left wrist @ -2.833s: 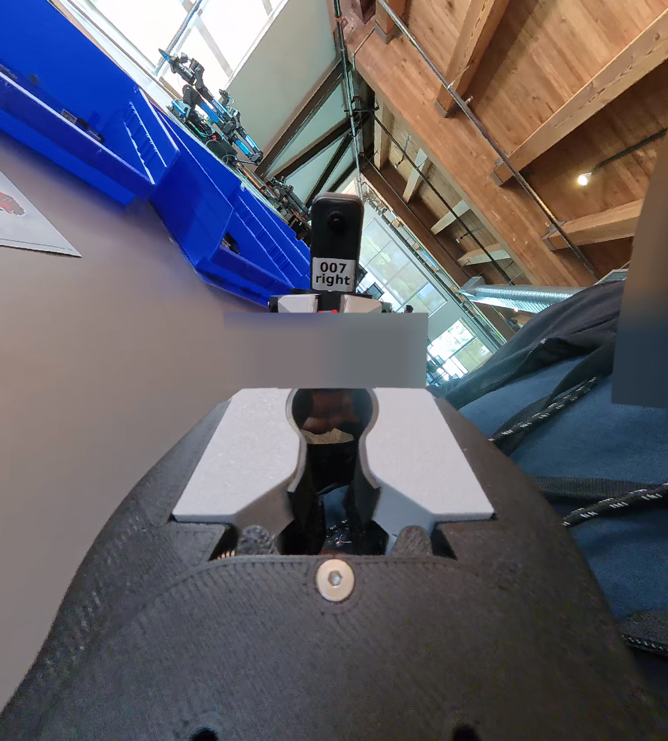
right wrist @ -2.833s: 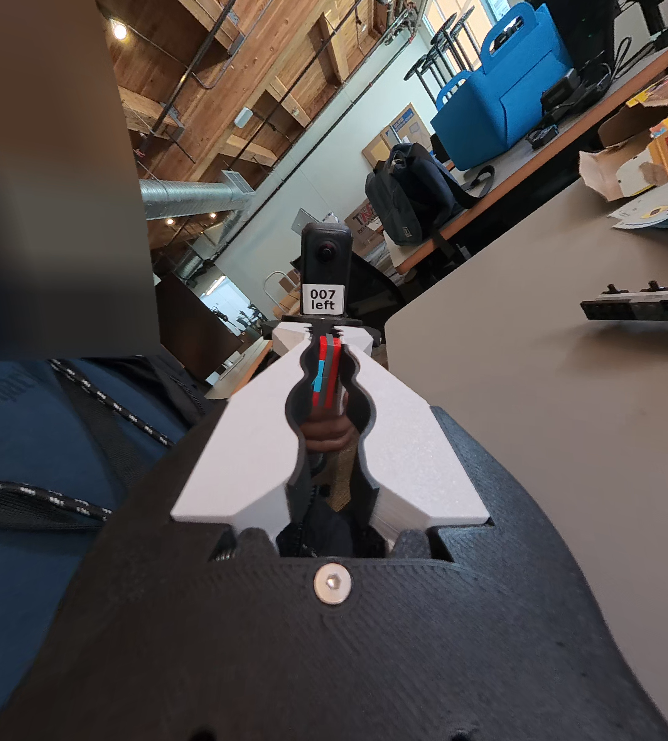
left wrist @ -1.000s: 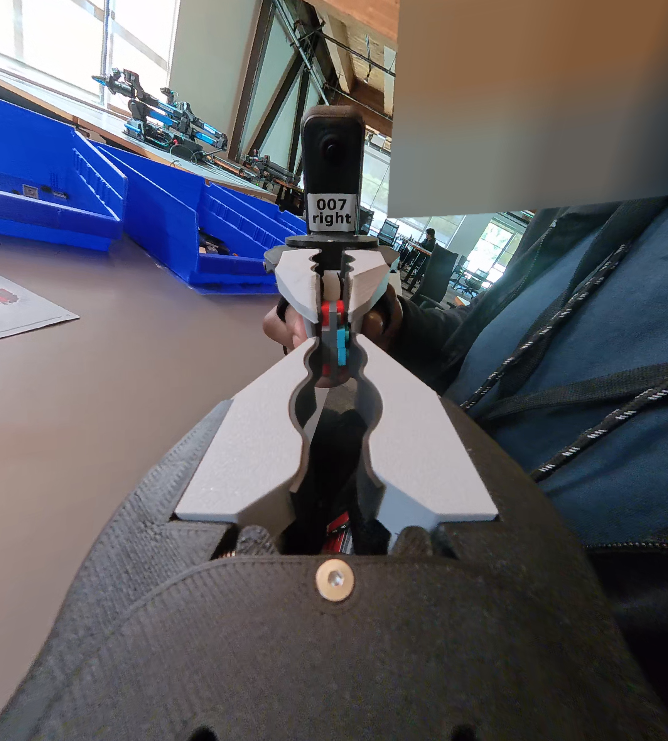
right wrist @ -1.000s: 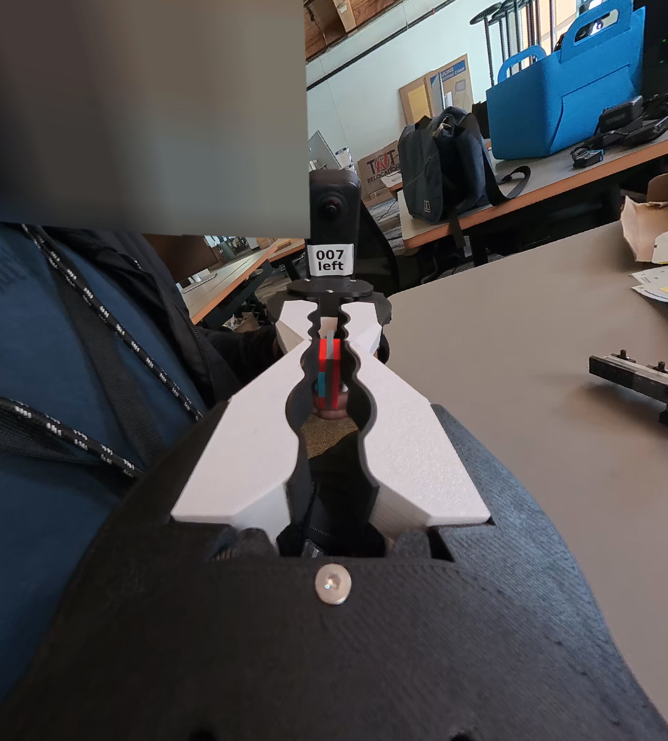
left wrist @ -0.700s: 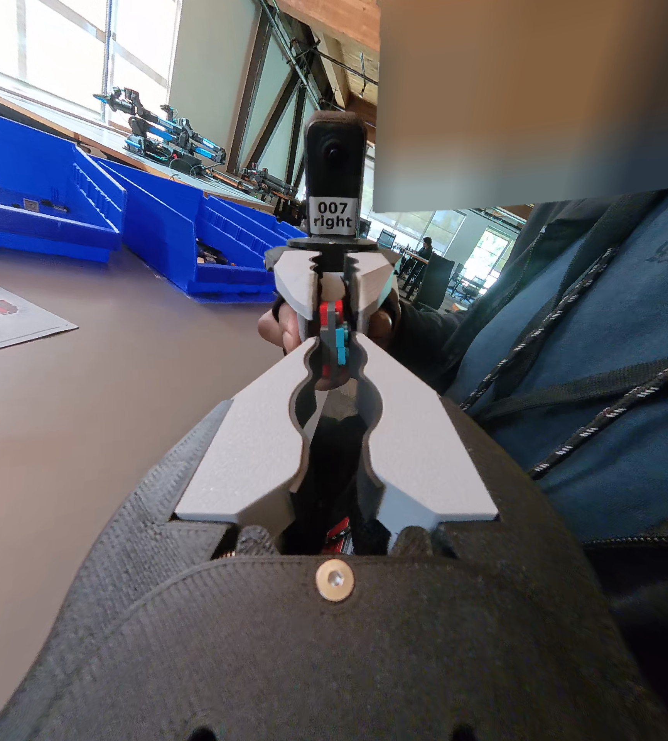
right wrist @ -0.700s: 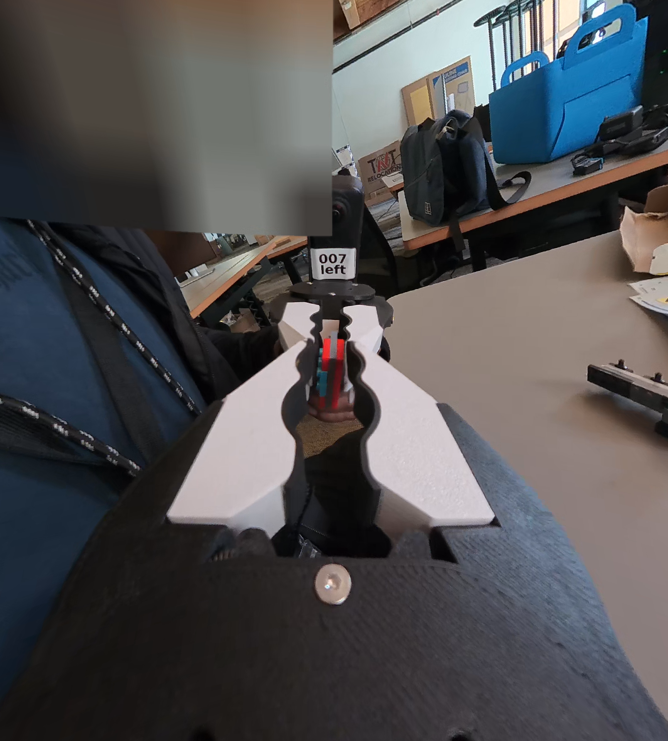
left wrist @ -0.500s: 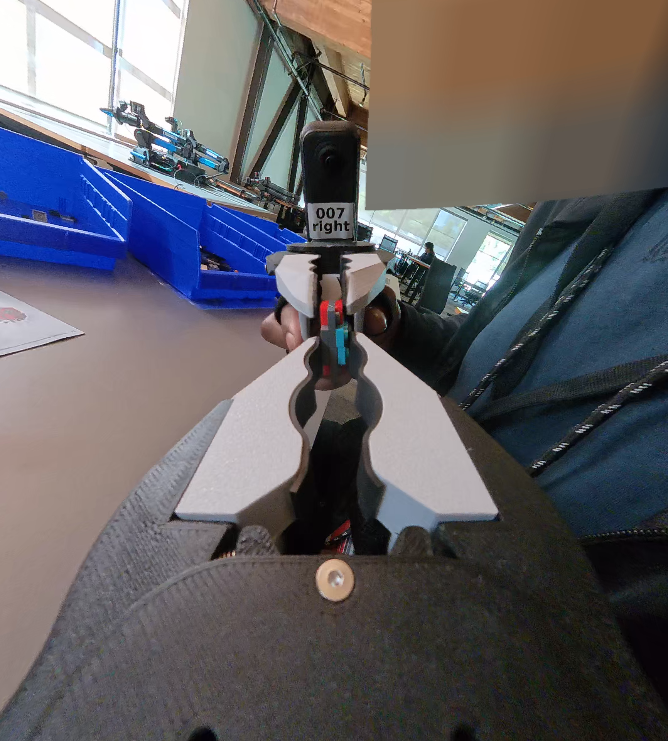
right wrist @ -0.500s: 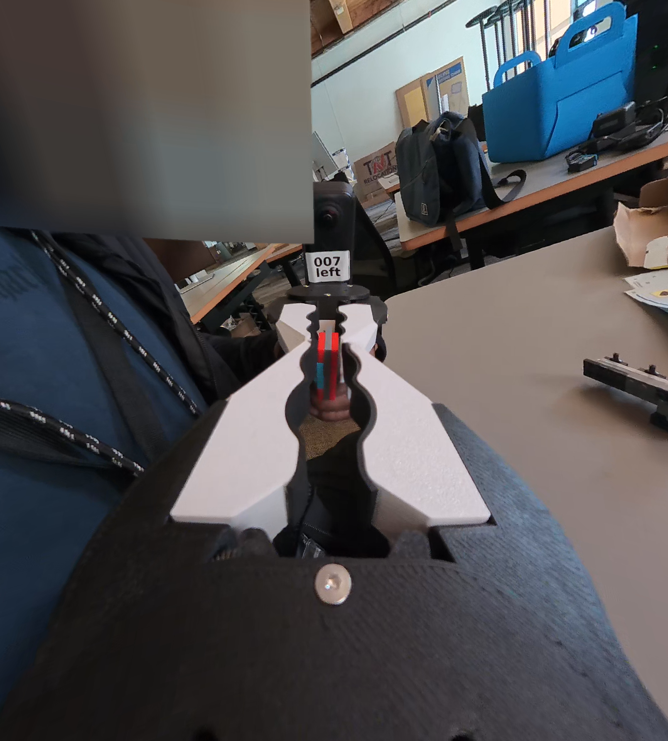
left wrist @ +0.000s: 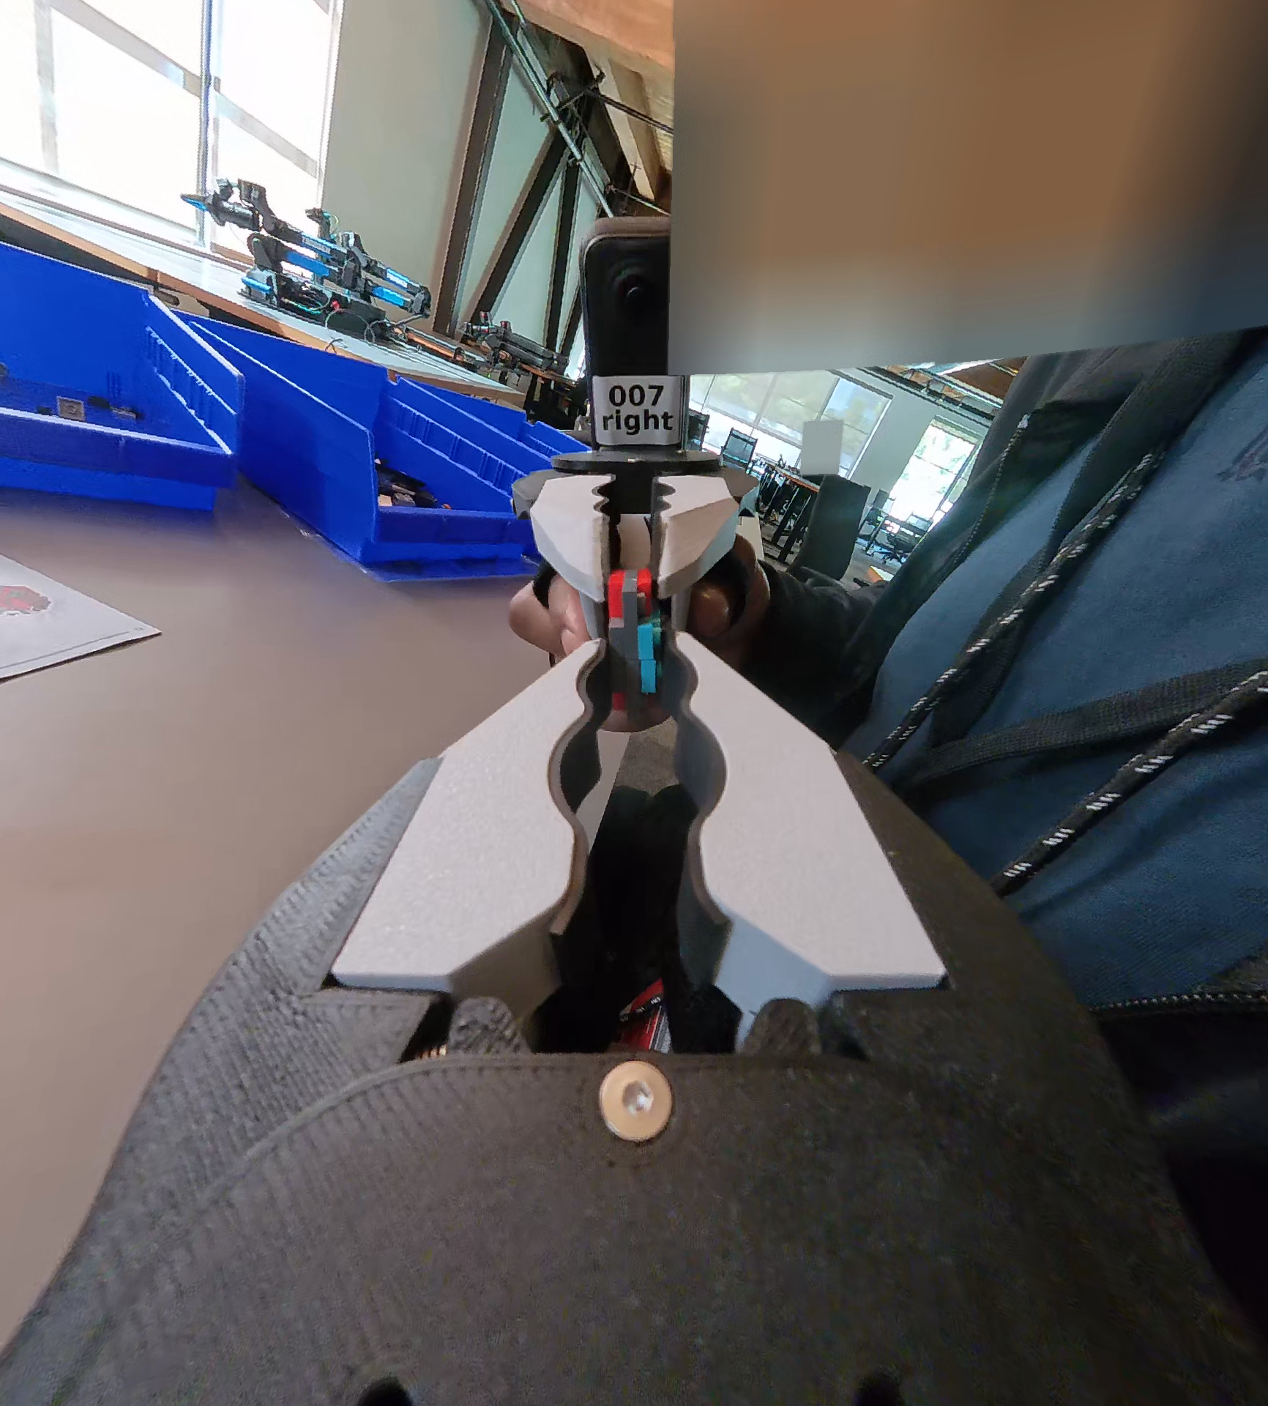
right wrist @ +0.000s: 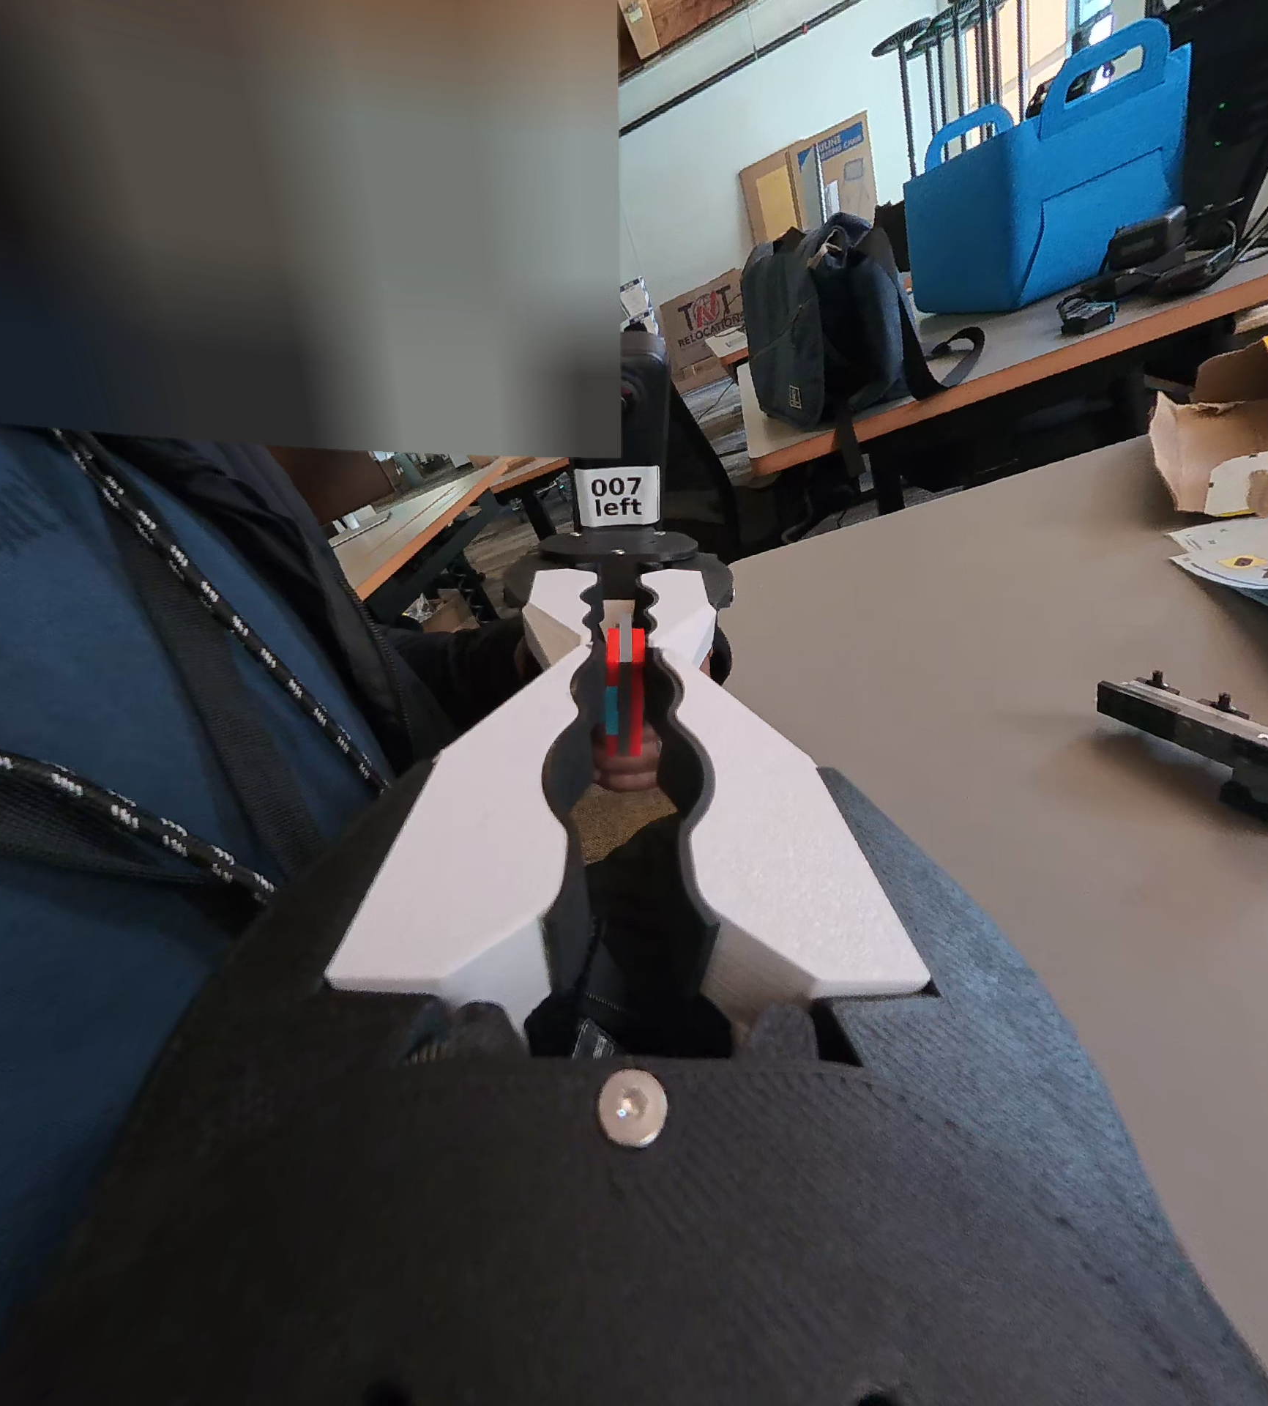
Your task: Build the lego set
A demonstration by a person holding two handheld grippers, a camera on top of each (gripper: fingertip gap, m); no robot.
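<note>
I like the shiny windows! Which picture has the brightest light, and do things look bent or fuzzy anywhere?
Left wrist view: the windows are washed out white, and the blue bins tint the table bluish. Right wrist view: light is softer; the grey lego piece looks slightly soft near the edge. Both views: the wide lens bends straight lines near the edges; the smooth blurred patches were added afterwards.

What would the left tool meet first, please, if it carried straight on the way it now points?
Most likely the right tool directly opposite: both grip the same small red, grey and blue lego assembly tip to tip, so the left tool has almost no free travel, though depth is unclear.
</note>
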